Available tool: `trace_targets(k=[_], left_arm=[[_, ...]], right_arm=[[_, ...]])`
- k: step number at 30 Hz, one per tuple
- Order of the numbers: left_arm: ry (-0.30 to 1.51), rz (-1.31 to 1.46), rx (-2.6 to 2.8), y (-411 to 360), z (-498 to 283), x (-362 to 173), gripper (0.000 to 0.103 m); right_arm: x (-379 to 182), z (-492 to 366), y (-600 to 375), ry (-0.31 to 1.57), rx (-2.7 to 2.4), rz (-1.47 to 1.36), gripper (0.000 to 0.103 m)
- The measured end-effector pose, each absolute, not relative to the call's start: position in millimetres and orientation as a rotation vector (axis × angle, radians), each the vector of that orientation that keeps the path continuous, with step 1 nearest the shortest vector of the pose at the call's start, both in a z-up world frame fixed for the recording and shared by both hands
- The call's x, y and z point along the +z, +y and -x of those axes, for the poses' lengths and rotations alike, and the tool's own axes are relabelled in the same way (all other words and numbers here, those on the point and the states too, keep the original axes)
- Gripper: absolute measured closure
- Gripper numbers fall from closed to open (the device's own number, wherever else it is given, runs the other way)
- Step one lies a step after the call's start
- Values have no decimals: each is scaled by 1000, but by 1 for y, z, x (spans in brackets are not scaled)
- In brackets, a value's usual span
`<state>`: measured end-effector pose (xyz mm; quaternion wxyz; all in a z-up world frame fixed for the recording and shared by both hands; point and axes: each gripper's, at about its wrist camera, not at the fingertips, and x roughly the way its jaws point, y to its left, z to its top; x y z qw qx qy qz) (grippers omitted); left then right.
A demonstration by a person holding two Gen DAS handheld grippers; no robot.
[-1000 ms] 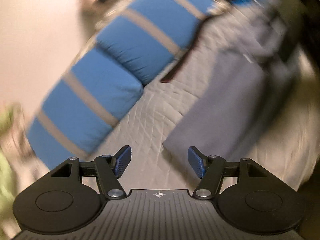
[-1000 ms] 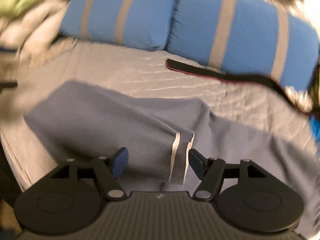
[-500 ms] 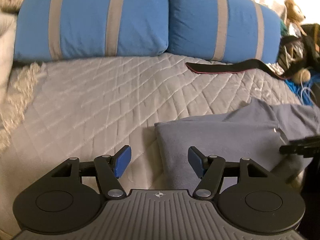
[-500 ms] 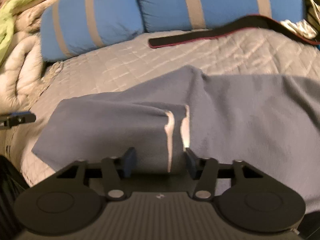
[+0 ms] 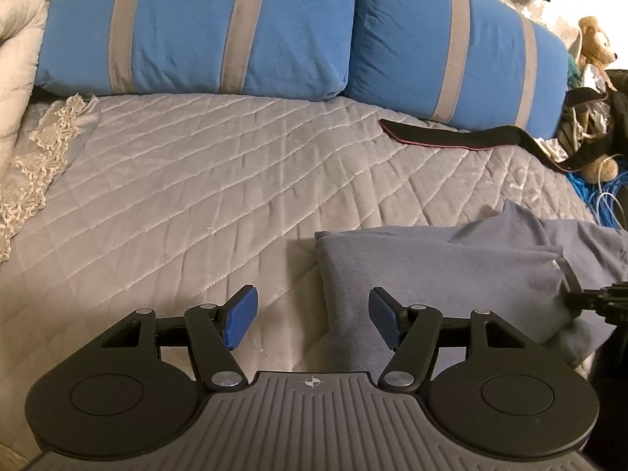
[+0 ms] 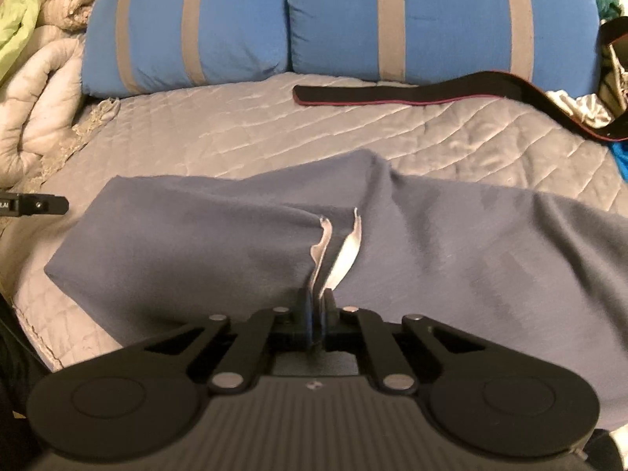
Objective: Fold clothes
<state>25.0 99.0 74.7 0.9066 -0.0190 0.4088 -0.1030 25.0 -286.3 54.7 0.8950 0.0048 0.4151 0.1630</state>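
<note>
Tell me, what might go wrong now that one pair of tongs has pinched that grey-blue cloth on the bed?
The right tongs grip only the thin pale-edged hem of the grey-blue garment, so it may slip free when pulled. The left tongs are open and hold nothing, so a one-sided lift could bunch the fold. The black strap lies farther back on the quilt; a wide sweep might drag the cloth onto it.

**Gripper hardware, both hands**

Left gripper point(image 5: 312, 316), lower frame: black linkage arms, silver pivot screws, blue ribbed pads point(image 5: 240, 316), two round black discs, grey ridged base with a small crosshair mark. Right gripper point(image 6: 316, 324), lower frame: same black arms, silver screws, discs, grey ridged base.
</note>
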Motion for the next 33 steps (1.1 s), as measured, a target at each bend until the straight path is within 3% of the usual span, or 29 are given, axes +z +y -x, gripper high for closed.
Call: trace_targets(k=[19,22,24,25,33], left_arm=[[930,397,-382,114,-55,55,42],[962,479,-422,116,-66,44,42],[1002,498,-422,118,-76,33,42],[1030,508,-422,119,-82,26,42],[1168,769,-578,137,-103,-9,43]], right_arm=[[57,-23,-308,890,254,8,97],[53,-24,-309,895,229,9,67],[51,-26,-312,897,201,-8,33],[51,-27,-314,897,193,-20,25],[52,-24,-326,880,223,-98,19]])
